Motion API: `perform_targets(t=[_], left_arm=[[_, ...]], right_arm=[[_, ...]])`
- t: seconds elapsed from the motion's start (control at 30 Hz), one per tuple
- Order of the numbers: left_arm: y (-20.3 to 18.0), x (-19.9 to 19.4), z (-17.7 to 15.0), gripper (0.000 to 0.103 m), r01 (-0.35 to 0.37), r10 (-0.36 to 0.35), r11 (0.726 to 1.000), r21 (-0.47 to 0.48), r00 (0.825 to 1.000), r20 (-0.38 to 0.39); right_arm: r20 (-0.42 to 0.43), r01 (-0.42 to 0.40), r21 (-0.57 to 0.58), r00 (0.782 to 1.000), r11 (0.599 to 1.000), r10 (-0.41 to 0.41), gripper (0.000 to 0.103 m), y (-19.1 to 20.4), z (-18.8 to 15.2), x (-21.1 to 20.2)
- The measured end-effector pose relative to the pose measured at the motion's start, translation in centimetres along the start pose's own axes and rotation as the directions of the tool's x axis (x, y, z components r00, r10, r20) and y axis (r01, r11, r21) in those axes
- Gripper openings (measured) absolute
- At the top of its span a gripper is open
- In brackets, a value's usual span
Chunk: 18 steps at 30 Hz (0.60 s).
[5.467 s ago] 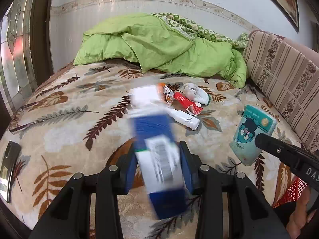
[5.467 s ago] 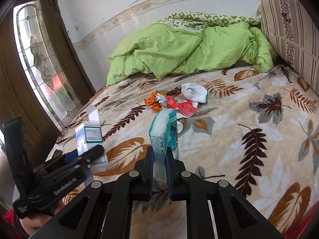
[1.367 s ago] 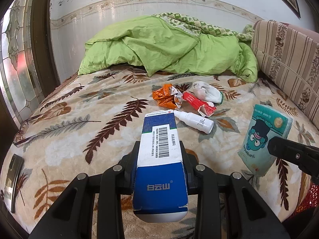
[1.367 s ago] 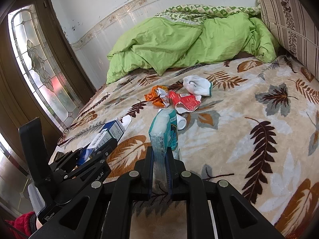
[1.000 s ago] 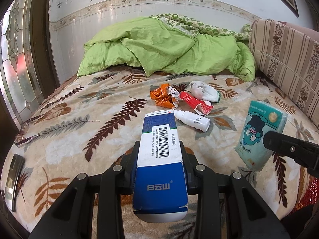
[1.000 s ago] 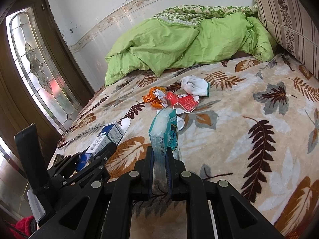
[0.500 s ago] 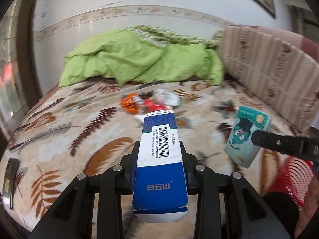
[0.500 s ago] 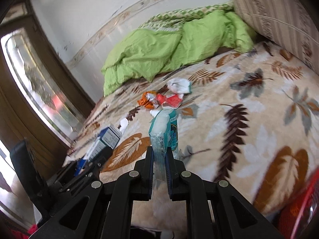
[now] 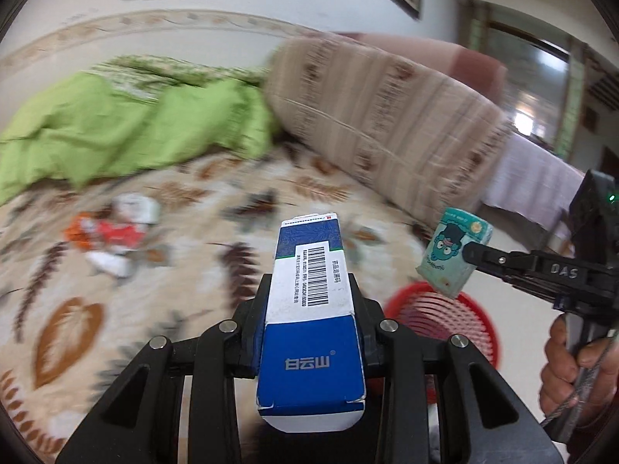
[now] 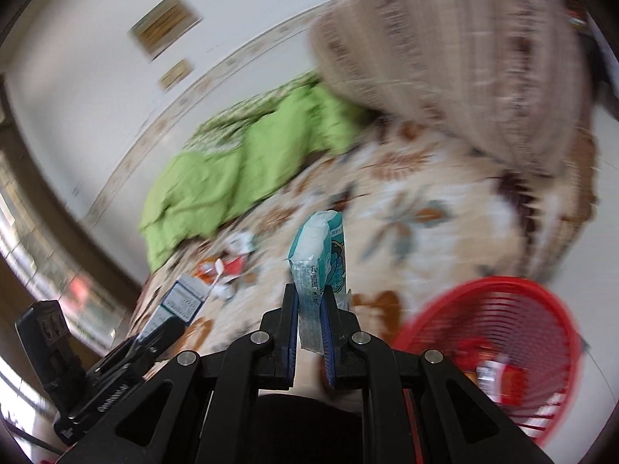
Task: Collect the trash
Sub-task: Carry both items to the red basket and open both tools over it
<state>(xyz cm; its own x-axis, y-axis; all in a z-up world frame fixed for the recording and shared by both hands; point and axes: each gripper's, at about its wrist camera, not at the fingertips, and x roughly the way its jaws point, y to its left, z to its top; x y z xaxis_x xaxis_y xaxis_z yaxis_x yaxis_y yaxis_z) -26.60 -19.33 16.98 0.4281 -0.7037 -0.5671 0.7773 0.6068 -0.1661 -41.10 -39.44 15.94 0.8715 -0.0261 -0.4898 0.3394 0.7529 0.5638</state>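
While both hands are loaded, the scene reads like this:

Left gripper [image 9: 309, 309]: fingers closed tight on a blue and white box [image 9: 309, 309], gripped across its lower half, far end pointing out over the bed [image 9: 174, 201].
Right gripper [image 10: 309, 332]: fingers pressed onto a teal tissue pack [image 10: 319, 259], pinched near its bottom so most of it stands free above them.
Basket: a red basket [image 10: 503, 332] sits low at the right, off the bed's near edge; something red and white lies inside, too blurred to name.
Left on the bed: a small heap of wrappers [image 9: 104, 232] at the far left, below the green quilt [image 9: 116, 131].
Box handling: likely light, hollow card — stiff along its edges, but it would crush under a hard squeeze. Holding its flat sides near the middle looks sound.
Pack handling: soft and squashy, with a slick plastic skin. A grip this low may let it droop or slip — a hold nearer the middle would be steadier.
Step in hand: by my reading, carrying both pieces toward the basket to drop them in.
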Motion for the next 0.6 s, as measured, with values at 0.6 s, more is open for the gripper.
perform_targets(t=[0.6], left_arm=[[-8.8,7.8,-0.4,0.061,0.263,-0.262,0.964,-0.029,0.934,-0.244]], right_arm=[[-0.055,0.200,0.199,0.980,0.959,-0.193,0.026,-11.1,-0.7,-3.1]])
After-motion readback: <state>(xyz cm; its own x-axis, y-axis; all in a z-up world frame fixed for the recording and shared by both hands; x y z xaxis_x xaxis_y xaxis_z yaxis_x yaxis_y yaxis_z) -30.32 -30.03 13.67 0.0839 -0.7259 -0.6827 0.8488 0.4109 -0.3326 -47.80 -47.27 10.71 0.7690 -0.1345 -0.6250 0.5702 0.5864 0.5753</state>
